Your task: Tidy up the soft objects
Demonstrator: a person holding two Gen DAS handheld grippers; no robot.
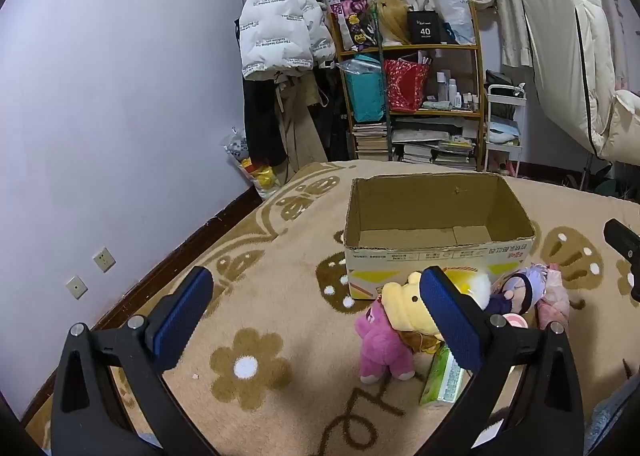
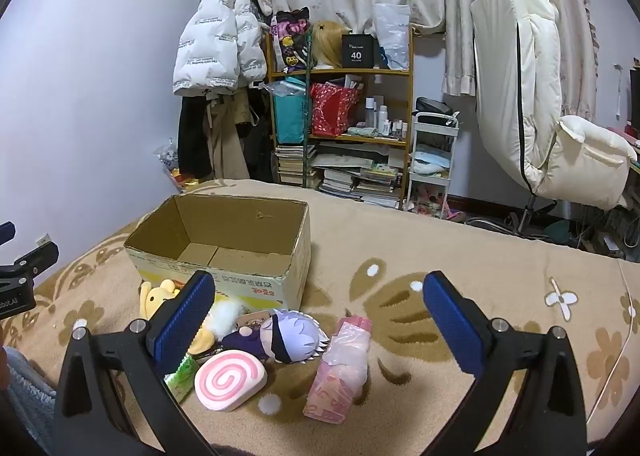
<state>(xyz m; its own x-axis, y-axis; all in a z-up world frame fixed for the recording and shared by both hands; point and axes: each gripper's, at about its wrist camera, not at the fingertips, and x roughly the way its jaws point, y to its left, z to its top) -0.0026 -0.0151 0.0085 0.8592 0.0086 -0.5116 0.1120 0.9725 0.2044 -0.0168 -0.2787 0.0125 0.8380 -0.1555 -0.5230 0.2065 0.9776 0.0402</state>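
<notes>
An open cardboard box (image 1: 436, 256) (image 2: 256, 284) stands empty on the beige bed blanket. In front of it lie soft toys: a pink plush (image 1: 382, 340), a yellow plush (image 1: 404, 306) (image 2: 158, 298), a purple-haired doll (image 1: 520, 290) (image 2: 284, 336), a pink swirl cushion (image 2: 230, 380), a pink wrapped packet (image 2: 344, 368) and a green tissue pack (image 1: 442, 380) (image 2: 182, 376). My left gripper (image 1: 316, 320) is open and empty, above the blanket left of the toys. My right gripper (image 2: 318, 320) is open and empty, above the doll and packet.
The blanket (image 2: 440, 256) covers the bed. Behind stand a cluttered wooden shelf (image 1: 416, 96) (image 2: 344, 116), hanging coats (image 1: 280, 16), a white cart (image 2: 434, 160) and a cream chair (image 2: 532, 104). A wall (image 1: 120, 96) runs along the left.
</notes>
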